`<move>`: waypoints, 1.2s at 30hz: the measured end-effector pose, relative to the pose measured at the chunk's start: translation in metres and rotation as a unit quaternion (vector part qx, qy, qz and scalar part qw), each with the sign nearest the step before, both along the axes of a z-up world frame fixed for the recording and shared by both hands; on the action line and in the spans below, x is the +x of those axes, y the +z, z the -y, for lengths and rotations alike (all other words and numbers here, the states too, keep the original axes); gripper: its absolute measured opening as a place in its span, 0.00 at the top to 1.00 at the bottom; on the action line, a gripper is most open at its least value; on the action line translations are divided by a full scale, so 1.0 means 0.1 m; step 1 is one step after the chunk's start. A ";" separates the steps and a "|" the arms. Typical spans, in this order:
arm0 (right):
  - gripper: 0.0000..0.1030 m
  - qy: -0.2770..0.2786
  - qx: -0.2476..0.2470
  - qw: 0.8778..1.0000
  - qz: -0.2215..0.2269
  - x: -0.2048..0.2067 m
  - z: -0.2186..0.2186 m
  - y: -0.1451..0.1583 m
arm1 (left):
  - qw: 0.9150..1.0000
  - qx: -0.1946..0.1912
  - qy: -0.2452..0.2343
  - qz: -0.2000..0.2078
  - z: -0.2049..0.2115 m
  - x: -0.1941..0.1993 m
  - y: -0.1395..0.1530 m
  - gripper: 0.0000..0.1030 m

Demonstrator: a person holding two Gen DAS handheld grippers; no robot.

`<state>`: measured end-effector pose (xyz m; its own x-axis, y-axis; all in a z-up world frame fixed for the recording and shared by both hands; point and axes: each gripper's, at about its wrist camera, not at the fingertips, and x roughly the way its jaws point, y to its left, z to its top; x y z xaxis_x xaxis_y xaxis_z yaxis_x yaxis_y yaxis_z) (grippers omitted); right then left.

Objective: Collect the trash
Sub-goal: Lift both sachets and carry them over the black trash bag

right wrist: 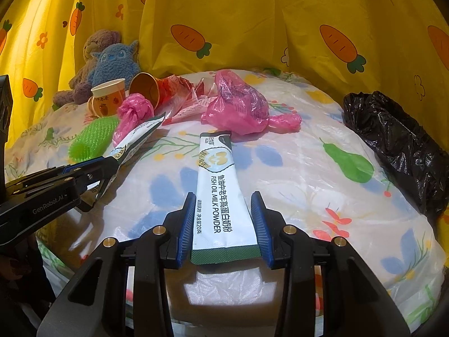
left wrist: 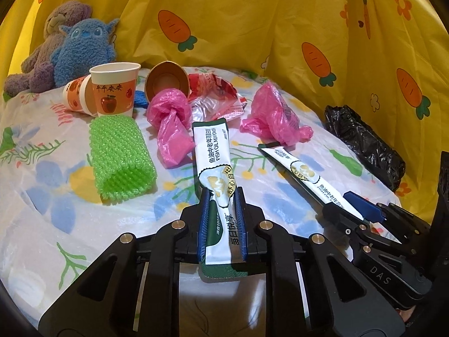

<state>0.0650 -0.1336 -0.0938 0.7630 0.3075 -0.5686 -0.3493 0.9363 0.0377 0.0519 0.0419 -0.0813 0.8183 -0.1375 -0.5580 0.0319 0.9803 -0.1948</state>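
A white and green fish oil milk powder sachet lies lengthwise on the flowered bed cover. My left gripper is shut on its near end, and the packet buckles between the blue pads. A second, identical sachet sits in my right gripper, whose pads press on its two long edges near the green bottom seal. Both sachets point away toward the trash pile. The right wrist view shows the left gripper at the left with its sachet.
Behind the sachets lie a green foam net, two knotted pink bags, a torn red wrapper and paper cups. A black bag lies at right. Plush toys sit before the yellow curtain.
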 end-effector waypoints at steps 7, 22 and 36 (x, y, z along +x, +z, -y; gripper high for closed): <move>0.61 0.008 0.009 1.000 0.010 -0.05 0.01 0.07 | 1.000 -0.006 -0.007 0.021 0.00 -0.08 0.13 0.84; 0.57 0.019 0.019 0.999 -0.031 0.03 0.07 -0.03 | 1.000 -0.006 -0.010 0.022 0.01 -0.09 0.13 0.84; 0.62 0.021 0.059 0.995 -0.078 0.34 0.09 -0.03 | 1.000 -0.007 -0.004 0.020 -0.02 -0.07 0.11 0.84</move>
<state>0.0988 -0.1423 -0.0963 0.6539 0.4088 -0.6366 -0.3688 0.9069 0.2036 0.0451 0.0441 -0.0706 0.8384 -0.1516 -0.5235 0.0477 0.9772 -0.2067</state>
